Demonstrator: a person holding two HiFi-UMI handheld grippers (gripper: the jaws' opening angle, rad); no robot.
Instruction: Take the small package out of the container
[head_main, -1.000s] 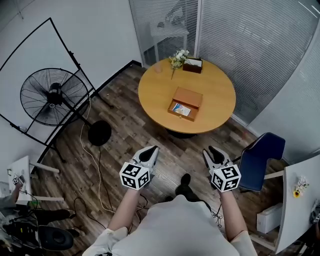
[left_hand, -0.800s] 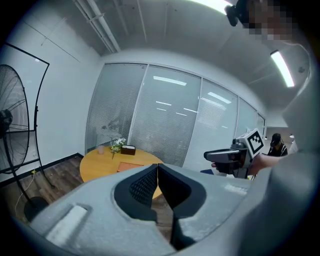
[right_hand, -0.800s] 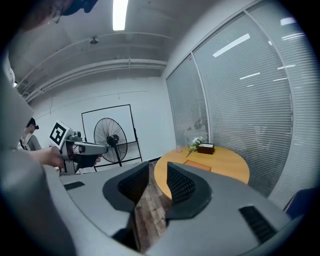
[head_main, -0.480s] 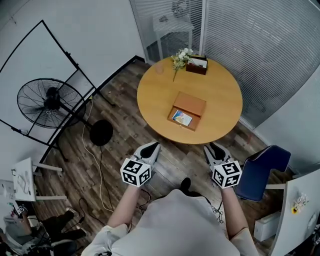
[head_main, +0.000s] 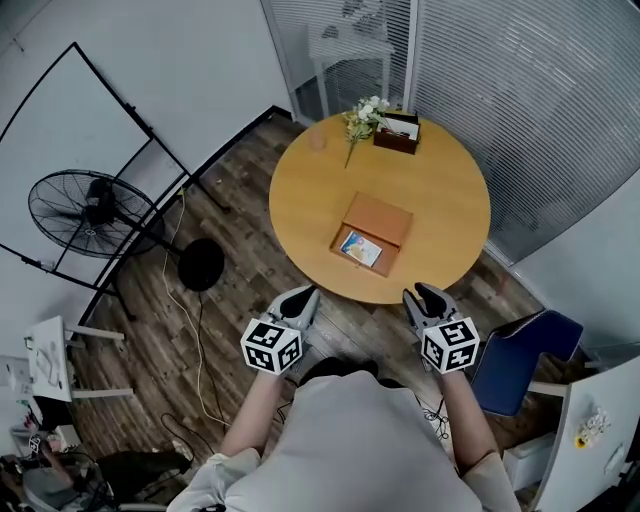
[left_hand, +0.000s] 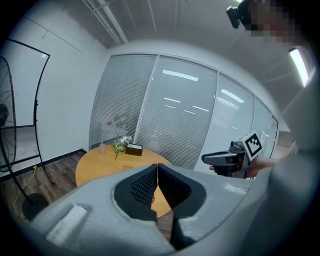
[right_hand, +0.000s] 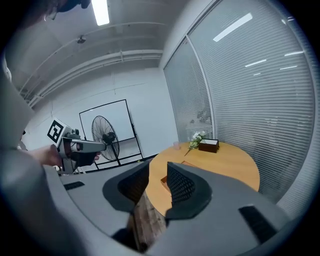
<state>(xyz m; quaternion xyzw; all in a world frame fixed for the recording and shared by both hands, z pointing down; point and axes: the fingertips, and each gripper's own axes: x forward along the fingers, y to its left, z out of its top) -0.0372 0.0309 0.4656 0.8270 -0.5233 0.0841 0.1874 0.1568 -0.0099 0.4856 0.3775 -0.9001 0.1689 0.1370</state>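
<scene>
An open wooden box (head_main: 378, 222) lies on the round wooden table (head_main: 440, 200), towards its near edge. A small blue-and-white package (head_main: 361, 250) rests in the box's near half. Both grippers hang in the air short of the table, over the floor. My left gripper (head_main: 305, 297) (left_hand: 157, 172) has its jaws closed together with nothing in them. My right gripper (head_main: 425, 293) (right_hand: 158, 175) stands open and empty, and a corner of the box (right_hand: 163, 179) shows in the gap between its jaws.
At the table's far side stand a flower bunch (head_main: 360, 115), a dark brown holder (head_main: 397, 132) and a pink cup (head_main: 317, 140). A standing fan (head_main: 85, 210) is at the left, a blue chair (head_main: 520, 355) at the right. Blinds cover the glass wall behind.
The person has stepped closer, so the table and box sit nearer to both grippers. The grippers keep their pose and their jaws have not changed.
</scene>
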